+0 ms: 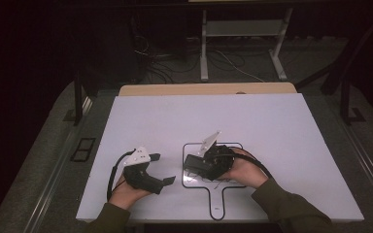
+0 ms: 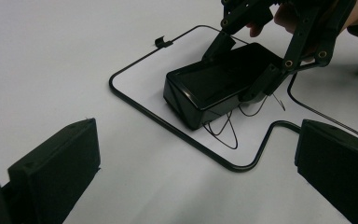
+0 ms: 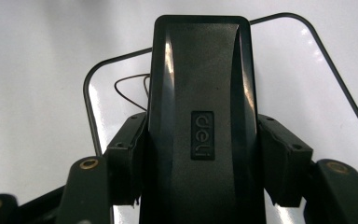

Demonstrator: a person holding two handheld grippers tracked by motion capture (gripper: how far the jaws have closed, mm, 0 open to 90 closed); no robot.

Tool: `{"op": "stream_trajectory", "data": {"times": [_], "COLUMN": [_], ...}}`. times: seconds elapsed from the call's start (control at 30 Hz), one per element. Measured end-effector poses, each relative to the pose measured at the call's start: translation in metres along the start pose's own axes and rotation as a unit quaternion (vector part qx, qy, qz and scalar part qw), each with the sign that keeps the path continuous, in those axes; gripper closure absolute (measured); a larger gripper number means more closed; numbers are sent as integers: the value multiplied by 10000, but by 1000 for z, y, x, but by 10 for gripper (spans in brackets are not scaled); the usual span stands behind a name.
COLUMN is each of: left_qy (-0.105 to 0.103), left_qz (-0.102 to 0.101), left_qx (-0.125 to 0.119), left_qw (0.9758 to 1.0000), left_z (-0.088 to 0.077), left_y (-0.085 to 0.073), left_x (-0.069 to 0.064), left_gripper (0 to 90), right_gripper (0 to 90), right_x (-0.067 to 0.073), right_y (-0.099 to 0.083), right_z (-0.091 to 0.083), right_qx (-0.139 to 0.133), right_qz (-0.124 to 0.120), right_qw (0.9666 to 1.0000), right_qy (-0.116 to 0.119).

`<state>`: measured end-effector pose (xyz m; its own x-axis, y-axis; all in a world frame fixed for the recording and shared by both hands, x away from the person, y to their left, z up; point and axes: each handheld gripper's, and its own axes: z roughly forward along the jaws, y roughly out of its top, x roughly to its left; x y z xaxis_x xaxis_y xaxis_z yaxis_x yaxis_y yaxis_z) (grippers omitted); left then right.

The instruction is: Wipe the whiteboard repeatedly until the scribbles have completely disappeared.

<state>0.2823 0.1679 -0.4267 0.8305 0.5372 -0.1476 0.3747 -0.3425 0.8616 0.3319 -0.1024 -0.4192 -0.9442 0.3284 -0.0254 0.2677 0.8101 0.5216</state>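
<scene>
The right gripper clamps a black box across its narrow width, one finger on each long side, probably so the long body stays steady while it rests inside the black outline drawn on the white board. Beyond its fingertips the box's far end points toward the outline's rounded corner. The left gripper holds nothing, jaws spread wide, aimed at the box from the side, apparently waiting to help.
</scene>
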Motion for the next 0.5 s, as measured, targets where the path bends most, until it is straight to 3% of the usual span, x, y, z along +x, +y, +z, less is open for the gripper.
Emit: {"op": "stream_trajectory", "data": {"times": [0.33, 0.5], "left_qy": [11, 30], "left_qz": [0, -2], "left_qx": [-1, -16], "left_qw": [10000, 10000], "left_z": [-1, -2], "left_y": [1, 1], "left_x": [-1, -2], "left_gripper": [0, 0], "right_gripper": [386, 386], "right_x": [5, 14], "right_y": [-2, -2], "right_z": [4, 3], "right_qx": [114, 161], "right_qz": [-132, -245], "right_qw": [9998, 9996], "right_qy": [-55, 54]}}
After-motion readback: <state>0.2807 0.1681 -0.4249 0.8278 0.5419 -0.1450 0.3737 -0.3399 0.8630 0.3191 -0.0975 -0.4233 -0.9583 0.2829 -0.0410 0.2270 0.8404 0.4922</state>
